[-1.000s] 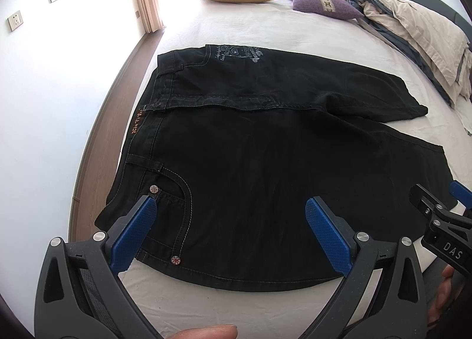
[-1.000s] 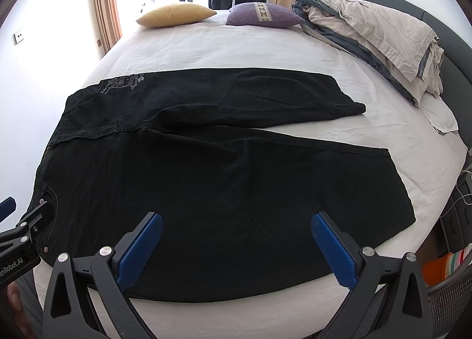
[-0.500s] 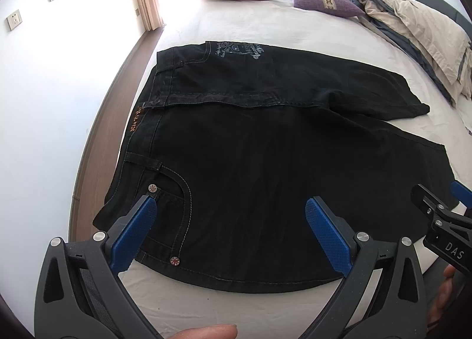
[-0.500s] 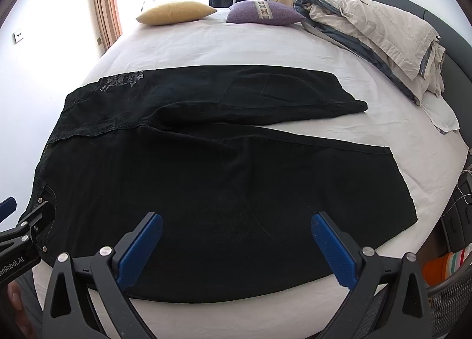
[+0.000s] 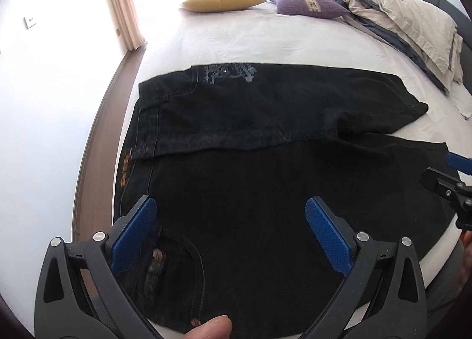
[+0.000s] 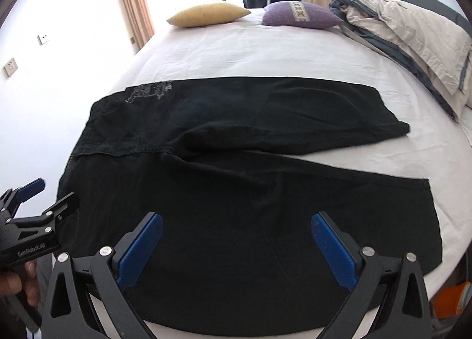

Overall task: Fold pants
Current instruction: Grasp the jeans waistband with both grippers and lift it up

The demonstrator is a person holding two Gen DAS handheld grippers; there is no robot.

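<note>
Black pants (image 5: 250, 162) (image 6: 236, 191) lie flat on the white bed, waistband to the left, both legs spread toward the right. The far leg carries a pale print near the waist (image 5: 230, 72). My left gripper (image 5: 230, 209) hovers open over the near hip, by the front pocket with its rivets (image 5: 156, 256). My right gripper (image 6: 236, 224) stands open above the near leg at about mid-length. Nothing is between either pair of blue pads. Each gripper shows at the edge of the other's view: the right gripper's tips (image 5: 442, 179) and the left gripper's tips (image 6: 41, 200).
A yellow pillow (image 5: 221, 0) and a purple pillow (image 5: 306, 6) lie at the far end of the bed (image 5: 265, 44). A heaped beige and grey duvet (image 5: 413, 29) fills the right side. A white wall and a wooden floor strip (image 5: 97, 147) run along the left.
Both grippers have moved forward and lower over the pants, so the near hip and near leg now lie under the fingers. The pants themselves have not shifted. Both stay open.
</note>
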